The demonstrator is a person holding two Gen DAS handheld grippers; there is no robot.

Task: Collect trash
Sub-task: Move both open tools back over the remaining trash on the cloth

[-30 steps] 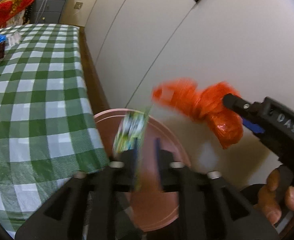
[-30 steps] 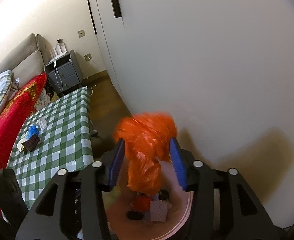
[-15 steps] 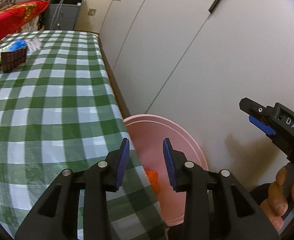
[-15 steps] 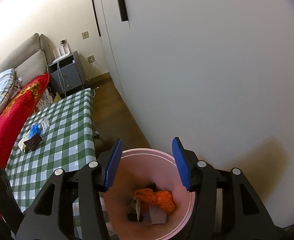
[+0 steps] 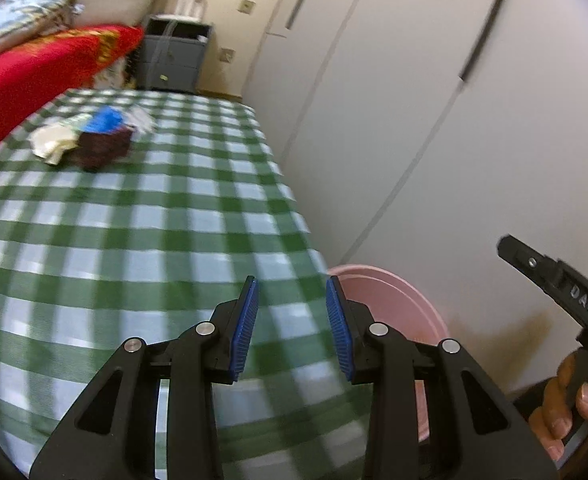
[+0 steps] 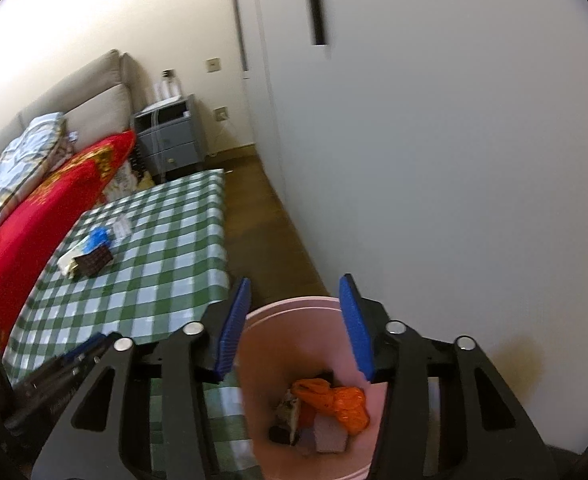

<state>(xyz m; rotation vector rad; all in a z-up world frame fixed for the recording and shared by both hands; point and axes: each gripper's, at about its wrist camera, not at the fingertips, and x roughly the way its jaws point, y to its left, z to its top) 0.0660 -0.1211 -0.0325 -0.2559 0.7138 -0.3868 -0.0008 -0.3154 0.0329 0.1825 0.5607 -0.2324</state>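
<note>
- Left wrist view: left gripper point(image 5: 292, 328), jaws parted and empty, over the checked tabletop point(image 5: 134, 216); leftover litter heap point(image 5: 88, 138) far across; pink bin point(image 5: 398, 300) beside the edge.
- Right wrist view: right gripper point(image 6: 294, 328), jaws just narrowing, nothing between, above the bin; orange bag point(image 6: 334, 400) inside.
- Risk: a reach for the heap may scatter it.

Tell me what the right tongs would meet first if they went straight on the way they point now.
Probably the trash inside the pink bin: the open, empty right tongs aim down into its mouth, where the orange plastic bag lies on top. Depth is hard to judge.
</note>
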